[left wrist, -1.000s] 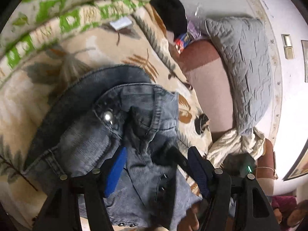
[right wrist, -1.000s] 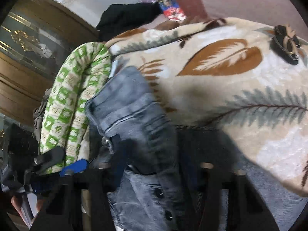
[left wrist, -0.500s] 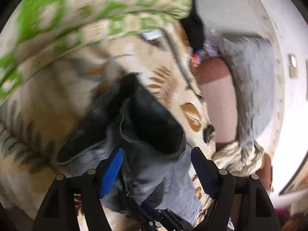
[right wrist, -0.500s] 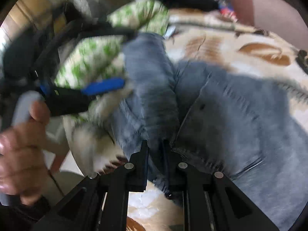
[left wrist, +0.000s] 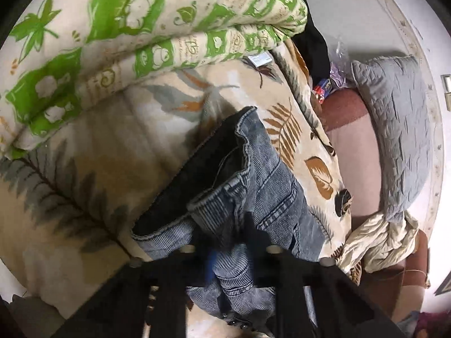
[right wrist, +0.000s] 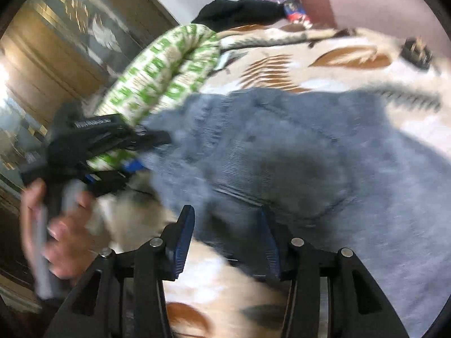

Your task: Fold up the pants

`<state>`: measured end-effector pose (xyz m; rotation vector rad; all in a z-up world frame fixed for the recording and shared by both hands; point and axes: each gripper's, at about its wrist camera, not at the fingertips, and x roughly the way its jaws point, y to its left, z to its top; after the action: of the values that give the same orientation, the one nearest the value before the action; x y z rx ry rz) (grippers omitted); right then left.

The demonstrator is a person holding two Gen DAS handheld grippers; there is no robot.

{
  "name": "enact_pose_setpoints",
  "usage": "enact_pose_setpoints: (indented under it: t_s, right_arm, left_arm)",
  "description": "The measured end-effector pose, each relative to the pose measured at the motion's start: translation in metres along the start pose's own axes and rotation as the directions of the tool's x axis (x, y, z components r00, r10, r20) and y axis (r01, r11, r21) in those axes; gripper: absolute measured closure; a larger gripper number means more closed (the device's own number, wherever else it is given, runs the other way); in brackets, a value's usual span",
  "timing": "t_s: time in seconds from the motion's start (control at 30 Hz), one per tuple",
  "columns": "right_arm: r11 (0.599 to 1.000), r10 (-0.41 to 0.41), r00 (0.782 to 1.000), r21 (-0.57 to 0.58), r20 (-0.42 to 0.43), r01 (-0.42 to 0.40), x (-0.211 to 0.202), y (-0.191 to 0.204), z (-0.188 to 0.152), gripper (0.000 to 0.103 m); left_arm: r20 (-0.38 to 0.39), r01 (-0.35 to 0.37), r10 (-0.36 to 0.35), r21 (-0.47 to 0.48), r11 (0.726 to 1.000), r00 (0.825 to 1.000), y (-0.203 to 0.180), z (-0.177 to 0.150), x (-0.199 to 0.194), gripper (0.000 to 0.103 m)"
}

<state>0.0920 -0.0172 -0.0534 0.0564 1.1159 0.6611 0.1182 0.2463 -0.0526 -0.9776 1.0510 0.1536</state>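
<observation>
Grey-blue denim pants (left wrist: 267, 174) lie on a leaf-patterned blanket (left wrist: 98, 146), bunched into a ridge in the left wrist view. My left gripper (left wrist: 225, 239) is closing, and its jaws pinch a thick fold of the denim that covers most of both fingers. In the right wrist view the pants (right wrist: 296, 146) spread wide and blurred. My right gripper (right wrist: 227, 225) is opening at their near edge, its blue pads (right wrist: 183, 242) apart and pressing on nothing. A hand (right wrist: 56, 219) holds the left gripper (right wrist: 135, 152) at the pants' left edge.
A folded green-and-white quilt (left wrist: 141, 28) lies along the blanket beside the pants. A black garment (left wrist: 315, 42), a grey pillow (left wrist: 394, 129) and a crumpled cream cloth (left wrist: 375, 242) sit toward the far side. A wooden wardrobe (right wrist: 56, 42) stands beyond the bed.
My left gripper has gone from wide open to pinching the bunched denim. My right gripper has let go of the fold it held and opened, sliding toward the near edge.
</observation>
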Motion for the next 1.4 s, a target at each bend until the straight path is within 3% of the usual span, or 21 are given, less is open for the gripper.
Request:
enact_pose_setpoints:
  t_s: [0.1, 0.17, 0.3, 0.4, 0.5, 0.6, 0.67, 0.7, 0.77, 0.8, 0.83, 1.03, 1.23, 1.4]
  right_arm:
    - [0.995, -0.037, 0.996, -0.096, -0.081, 0.029, 0.018, 0.005, -0.012, 0.053]
    - [0.981, -0.132, 0.989, -0.15, -0.069, 0.121, 0.032, 0.009, -0.019, 0.05]
    - [0.975, -0.168, 0.986, -0.148, -0.017, 0.164, 0.012, 0.013, -0.016, 0.094]
    - [0.975, -0.164, 0.986, -0.148, 0.043, 0.169, -0.016, 0.021, -0.019, 0.095]
    - [0.979, -0.151, 0.988, -0.131, 0.029, 0.154, -0.011, 0.021, -0.029, 0.094]
    - [0.991, -0.129, 0.989, -0.056, -0.071, 0.125, 0.029, 0.009, -0.039, 0.091]
    - [0.995, -0.098, 0.994, -0.019, -0.048, 0.097, 0.021, 0.008, -0.038, 0.089]
    - [0.999, -0.038, 0.999, 0.005, -0.03, 0.038, 0.009, 0.008, -0.035, 0.083]
    - [0.999, 0.029, 0.999, 0.03, 0.027, -0.029, -0.012, 0.008, -0.035, 0.064]
    - [0.998, 0.021, 0.997, 0.051, 0.069, -0.025, -0.028, 0.006, -0.038, 0.044]
    - [0.998, 0.019, 0.995, 0.064, 0.093, -0.025, -0.037, 0.004, -0.041, 0.039]
    - [0.985, 0.021, 0.99, 0.168, 0.137, -0.044, -0.066, -0.009, -0.063, 0.039]
    - [0.963, 0.001, 0.988, 0.266, 0.158, -0.043, -0.082, -0.035, -0.072, 0.039]
    - [0.934, -0.024, 0.981, 0.354, 0.191, -0.046, -0.102, -0.063, -0.075, 0.039]
  left_arm:
    - [0.009, 0.017, -0.017, -0.02, 1.0, 1.0, 0.003, 0.002, -0.002, 0.095]
    - [0.018, 0.038, -0.037, -0.009, 0.999, 0.999, 0.001, 0.001, -0.007, 0.096]
    - [0.045, 0.093, -0.094, 0.016, 0.996, 0.995, -0.002, -0.002, -0.024, 0.096]
    - [0.07, 0.093, -0.095, 0.035, 0.995, 0.993, 0.0, -0.009, -0.035, 0.096]
    - [0.037, -0.023, 0.023, 0.006, 1.0, 0.999, 0.015, -0.012, -0.019, 0.092]
    - [-0.035, -0.06, 0.057, -0.063, 0.996, 0.998, 0.033, -0.01, 0.0, 0.091]
    - [-0.008, -0.017, 0.016, -0.065, 0.998, 1.0, 0.034, -0.01, -0.008, 0.085]
    - [0.024, 0.001, 0.0, -0.054, 0.999, 1.0, 0.032, -0.011, -0.016, 0.079]
    - [0.114, -0.024, 0.021, 0.02, 1.0, 0.993, 0.022, -0.019, -0.034, 0.055]
    - [0.132, -0.035, 0.029, 0.046, 0.998, 0.991, 0.02, -0.024, -0.038, 0.035]
    - [0.143, -0.045, 0.035, 0.064, 0.997, 0.989, 0.019, -0.027, -0.041, 0.034]
    - [0.174, -0.142, 0.124, 0.094, 0.985, 0.977, 0.02, -0.045, -0.041, 0.034]
    - [0.127, -0.136, 0.125, 0.087, 0.987, 0.984, 0.024, -0.051, -0.032, 0.035]
    - [0.145, -0.051, 0.028, 0.158, 0.986, 0.989, 0.003, -0.068, -0.04, 0.035]
